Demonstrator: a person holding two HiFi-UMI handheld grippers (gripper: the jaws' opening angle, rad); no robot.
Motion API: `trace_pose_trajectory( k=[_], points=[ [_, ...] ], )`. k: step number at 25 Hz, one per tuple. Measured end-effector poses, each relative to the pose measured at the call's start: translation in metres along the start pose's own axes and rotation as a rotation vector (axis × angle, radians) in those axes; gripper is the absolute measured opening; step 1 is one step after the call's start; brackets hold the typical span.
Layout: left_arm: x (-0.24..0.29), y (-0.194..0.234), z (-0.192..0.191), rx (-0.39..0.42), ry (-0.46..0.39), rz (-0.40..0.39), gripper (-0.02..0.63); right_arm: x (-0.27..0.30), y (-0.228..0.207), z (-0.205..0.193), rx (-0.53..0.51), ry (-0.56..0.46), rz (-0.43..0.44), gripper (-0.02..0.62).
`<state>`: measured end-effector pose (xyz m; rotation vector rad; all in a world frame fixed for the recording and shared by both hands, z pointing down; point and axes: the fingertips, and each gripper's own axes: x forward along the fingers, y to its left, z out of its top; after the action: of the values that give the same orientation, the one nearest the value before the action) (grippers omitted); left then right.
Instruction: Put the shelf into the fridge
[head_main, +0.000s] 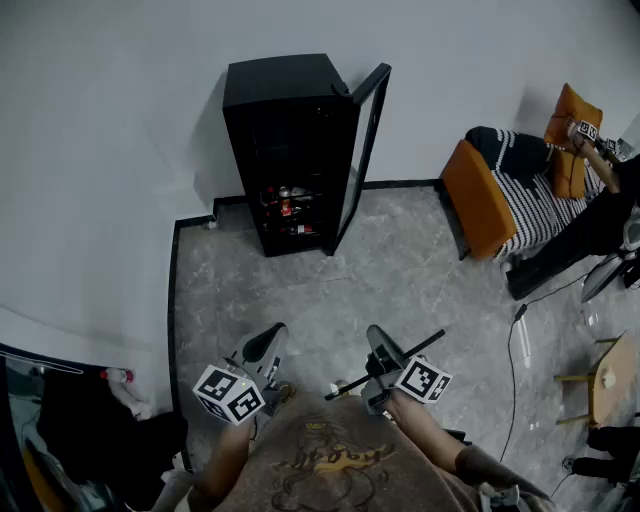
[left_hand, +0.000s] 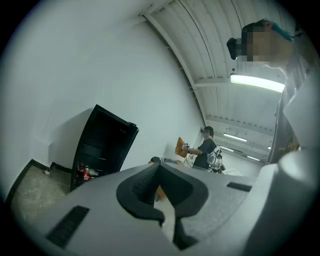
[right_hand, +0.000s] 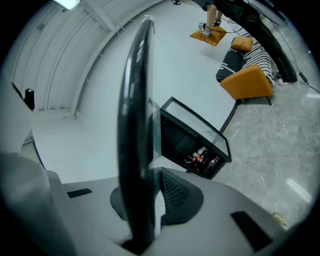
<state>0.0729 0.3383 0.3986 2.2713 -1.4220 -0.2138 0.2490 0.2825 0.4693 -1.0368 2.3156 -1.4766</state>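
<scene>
At the lower left of the head view, the left gripper (head_main: 266, 348) is held with its jaws closed on nothing. Farther back, against the white wall, the black fridge (head_main: 290, 110) is seen, its glass door (head_main: 362, 150) swung open and bottles (head_main: 287, 206) low inside. To the right, the shelf (head_main: 345, 388) — dark-rimmed, edge-on — is clamped by the right gripper (head_main: 380, 352), well apart from the fridge.

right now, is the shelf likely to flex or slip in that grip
Probably stiff: the shelf runs straight out of the jaws without sag. Its dark rim looks glossy, so it may slip. The pale pane beside the rim looks like glass, likely fragile.
</scene>
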Motion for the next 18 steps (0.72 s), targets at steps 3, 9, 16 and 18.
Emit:
trace_pose_trajectory(
  k=[3,9,16,18],
  points=[
    [0.001,0.002,0.003,0.0,0.0,-0.002,0.005,0.004,0.003,0.002,-0.001,0.002,0.001,0.028],
    [-0.001,-0.002,0.001,-0.006,0.008,-0.013,0.005,0.002,0.005,-0.002,0.007,0.004,0.001,0.028],
    [-0.008,0.004,-0.001,-0.021,0.016,-0.019,0.005,0.004,0.007,-0.008,0.014,-0.001,-0.002,0.028],
    [-0.01,0.006,0.001,-0.019,0.023,-0.029,0.005,0.005,0.009,-0.009,0.036,-0.013,0.008,0.028]
  ],
)
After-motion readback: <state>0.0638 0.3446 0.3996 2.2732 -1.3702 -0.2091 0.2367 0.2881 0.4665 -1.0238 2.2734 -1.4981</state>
